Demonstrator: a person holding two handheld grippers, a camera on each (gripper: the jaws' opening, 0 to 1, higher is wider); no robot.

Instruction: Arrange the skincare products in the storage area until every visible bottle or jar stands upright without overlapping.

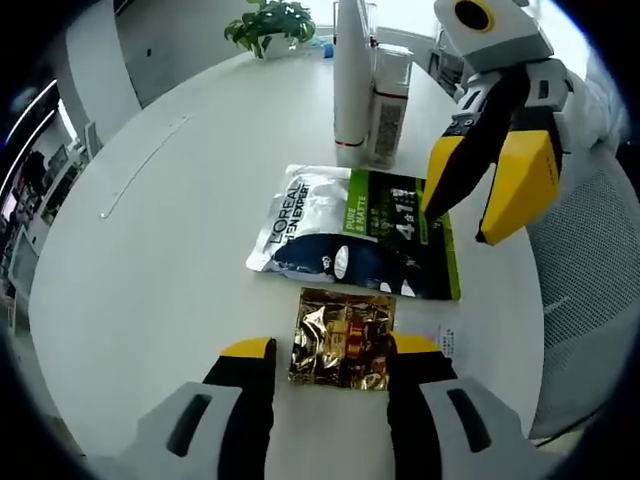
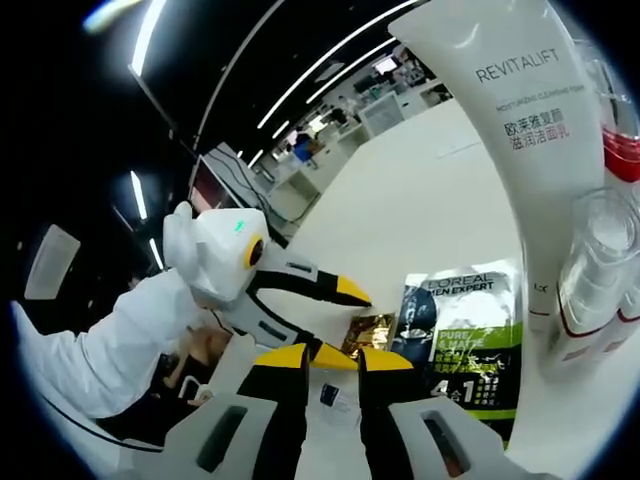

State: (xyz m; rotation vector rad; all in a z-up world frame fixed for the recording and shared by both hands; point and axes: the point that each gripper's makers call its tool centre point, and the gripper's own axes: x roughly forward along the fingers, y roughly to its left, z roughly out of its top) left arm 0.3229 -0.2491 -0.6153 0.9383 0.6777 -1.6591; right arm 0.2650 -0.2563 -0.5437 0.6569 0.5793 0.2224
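Your left gripper has its jaws spread wide, one on each side of the crinkled gold foil sachet lying flat on the white round counter. Your right gripper hovers with jaws parted and empty over the flat dark-and-green L'Oreal sachet pack. Behind it the tall white Revitalift tube and the clear red-trimmed bottle stand upright, touching. Close squarely on the foil edges, lift gently, and avoid nudging the tube.
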